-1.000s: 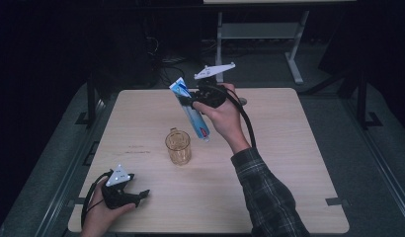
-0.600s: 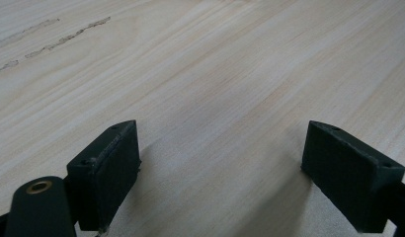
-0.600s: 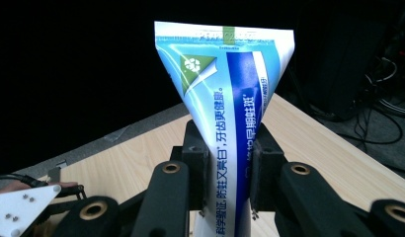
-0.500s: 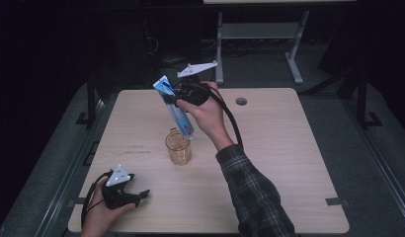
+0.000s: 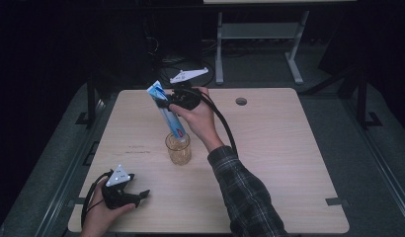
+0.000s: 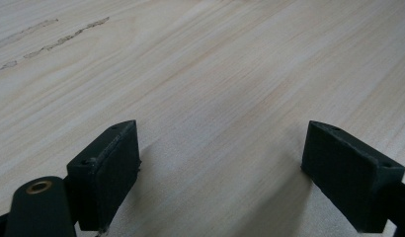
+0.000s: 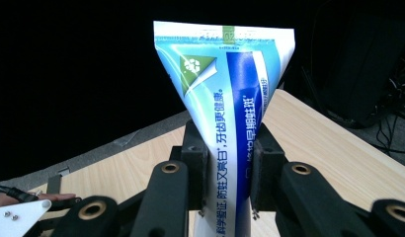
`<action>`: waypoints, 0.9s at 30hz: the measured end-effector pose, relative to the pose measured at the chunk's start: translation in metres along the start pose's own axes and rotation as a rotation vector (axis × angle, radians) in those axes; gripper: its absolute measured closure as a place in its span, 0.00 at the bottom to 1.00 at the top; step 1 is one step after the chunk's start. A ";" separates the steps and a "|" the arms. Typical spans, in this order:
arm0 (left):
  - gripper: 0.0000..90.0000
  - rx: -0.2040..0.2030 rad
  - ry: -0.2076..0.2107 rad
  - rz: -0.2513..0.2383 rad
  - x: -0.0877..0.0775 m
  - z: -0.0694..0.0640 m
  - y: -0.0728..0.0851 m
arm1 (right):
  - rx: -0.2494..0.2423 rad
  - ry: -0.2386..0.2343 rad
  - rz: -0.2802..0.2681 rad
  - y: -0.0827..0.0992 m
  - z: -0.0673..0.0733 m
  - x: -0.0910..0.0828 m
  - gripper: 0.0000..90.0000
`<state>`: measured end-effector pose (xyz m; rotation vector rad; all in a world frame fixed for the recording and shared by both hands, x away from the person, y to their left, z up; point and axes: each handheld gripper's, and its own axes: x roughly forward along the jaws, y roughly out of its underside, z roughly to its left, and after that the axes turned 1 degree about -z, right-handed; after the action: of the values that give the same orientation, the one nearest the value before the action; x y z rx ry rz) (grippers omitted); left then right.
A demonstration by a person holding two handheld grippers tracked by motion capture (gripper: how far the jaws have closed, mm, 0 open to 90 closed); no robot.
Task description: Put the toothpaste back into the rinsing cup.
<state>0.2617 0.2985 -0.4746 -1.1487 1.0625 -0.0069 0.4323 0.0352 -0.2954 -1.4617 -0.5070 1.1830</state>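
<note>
The right gripper (image 5: 170,105) is clamped on a toothpaste tube (image 5: 167,114), its two black jaws pressing the tube from either side about midway along its length. In the right gripper view the tube (image 7: 229,123) rises between the jaws with its flat crimped end on top, blue and white with a green recycling mark and printed lettering. From the high view the tube hangs tilted, crimped end up and toward the far left corner of the counter (image 5: 289,148), cap end pointing down into the mouth of a clear glass (image 5: 178,148). Whether the cap touches the rim or the inside of the glass cannot be told. The glass stands upright near the middle of the counter, a little toward the left edge, with an amber tint low inside it. The right hand (image 5: 200,118) wraps the gripper's handle, and a black cable (image 5: 225,131) trails back along a plaid sleeve (image 5: 245,192).

The left gripper (image 5: 141,195) sits near the front left corner of the counter, held by the left hand (image 5: 99,215), well apart from the glass. Its jaws stand wide with only bare wood between them, seen in the left gripper view (image 6: 220,163). A small round hole (image 5: 241,101) lies near the counter's far edge.
</note>
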 end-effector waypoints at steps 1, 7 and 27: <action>0.15 0.000 0.000 0.000 0.000 0.000 0.000 | -0.002 -0.001 0.002 0.002 0.000 0.001 0.81; 0.15 0.001 0.001 0.001 0.000 0.000 0.000 | -0.001 -0.007 0.016 0.015 -0.003 0.006 0.81; 0.15 0.002 0.000 0.003 0.000 0.000 0.000 | -0.004 -0.029 0.111 0.056 -0.002 0.020 0.80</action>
<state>0.2616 0.2986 -0.4745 -1.1452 1.0641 -0.0063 0.4257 0.0359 -0.3544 -1.4937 -0.4531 1.2923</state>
